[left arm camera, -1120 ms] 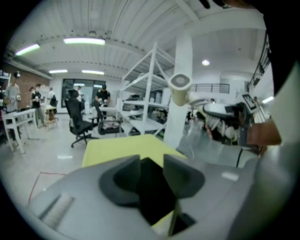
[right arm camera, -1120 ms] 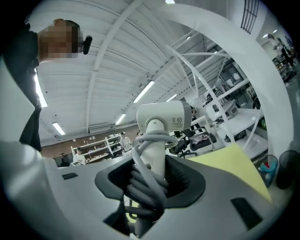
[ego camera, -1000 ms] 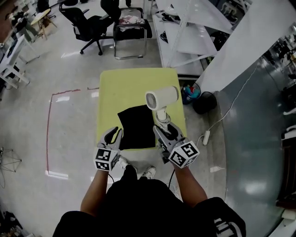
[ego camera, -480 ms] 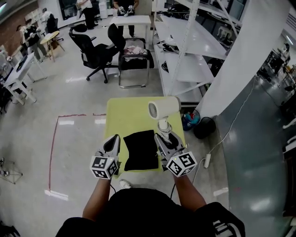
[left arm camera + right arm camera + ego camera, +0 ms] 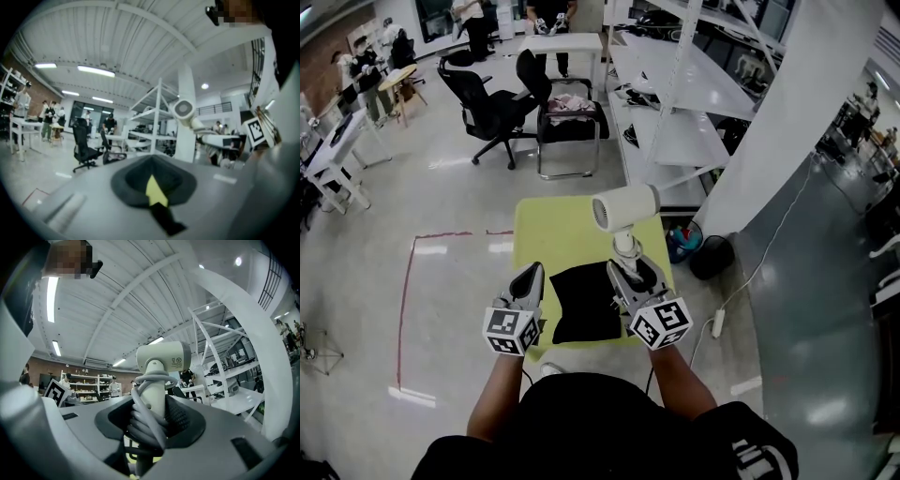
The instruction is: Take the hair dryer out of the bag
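**Hair dryer out of the bag, gripped upright in the right tongs**

The right tongs (image 5: 624,274) clamp the handle of the white hair dryer (image 5: 625,206), pressing its grey cord (image 5: 146,420), which is coiled round that handle, between the pads. The dryer's barrel lies level over the yellow-green worktop (image 5: 558,234). The left tongs (image 5: 528,279) are clenched with nothing between them, held near the worktop's left edge. The black bag (image 5: 586,302) lies flat on the near part of the worktop, between the two tongs in the head view and apart from the dryer.
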Tool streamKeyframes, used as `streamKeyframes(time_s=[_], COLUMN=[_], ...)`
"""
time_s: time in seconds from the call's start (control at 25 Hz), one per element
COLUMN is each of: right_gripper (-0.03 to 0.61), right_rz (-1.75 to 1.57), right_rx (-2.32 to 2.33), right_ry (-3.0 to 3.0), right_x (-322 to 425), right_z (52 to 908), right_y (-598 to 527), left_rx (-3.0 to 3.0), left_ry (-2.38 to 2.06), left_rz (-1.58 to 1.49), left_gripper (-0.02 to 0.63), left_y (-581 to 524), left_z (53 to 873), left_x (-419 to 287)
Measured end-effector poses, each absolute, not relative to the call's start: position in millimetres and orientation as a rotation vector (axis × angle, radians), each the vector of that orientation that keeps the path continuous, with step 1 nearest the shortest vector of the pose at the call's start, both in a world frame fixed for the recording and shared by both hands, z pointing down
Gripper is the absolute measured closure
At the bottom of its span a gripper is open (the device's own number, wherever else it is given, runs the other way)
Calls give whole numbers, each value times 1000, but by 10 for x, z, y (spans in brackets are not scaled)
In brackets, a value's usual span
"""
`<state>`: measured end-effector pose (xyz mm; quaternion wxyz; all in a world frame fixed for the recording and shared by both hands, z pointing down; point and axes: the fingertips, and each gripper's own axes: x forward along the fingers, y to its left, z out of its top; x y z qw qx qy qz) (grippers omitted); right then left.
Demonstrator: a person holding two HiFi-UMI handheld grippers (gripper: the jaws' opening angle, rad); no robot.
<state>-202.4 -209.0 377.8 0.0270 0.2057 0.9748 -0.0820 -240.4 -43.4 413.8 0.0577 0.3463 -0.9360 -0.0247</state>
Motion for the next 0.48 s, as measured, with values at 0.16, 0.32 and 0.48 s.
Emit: streamKeyframes(time_s=[0.16, 0.32, 0.48], right_gripper=[399, 399, 399], right_rz=[-249, -225, -213], right_rx=[647, 660, 675], right_ry=[3013, 3014, 3010], right_x=[-2011, -2008, -2016], right_z=[3785, 3776, 3761], right_y=[-2048, -2001, -1945], left_rx=[1090, 1092, 1085], left_ry=[-2835, -2829, -2827], left_rz=[-60, -62, -66], left_gripper=[606, 606, 606], left_y=[-475, -476, -452], left_z=[4126, 4148, 4150], left_x=[-2338, -2324, -2331])
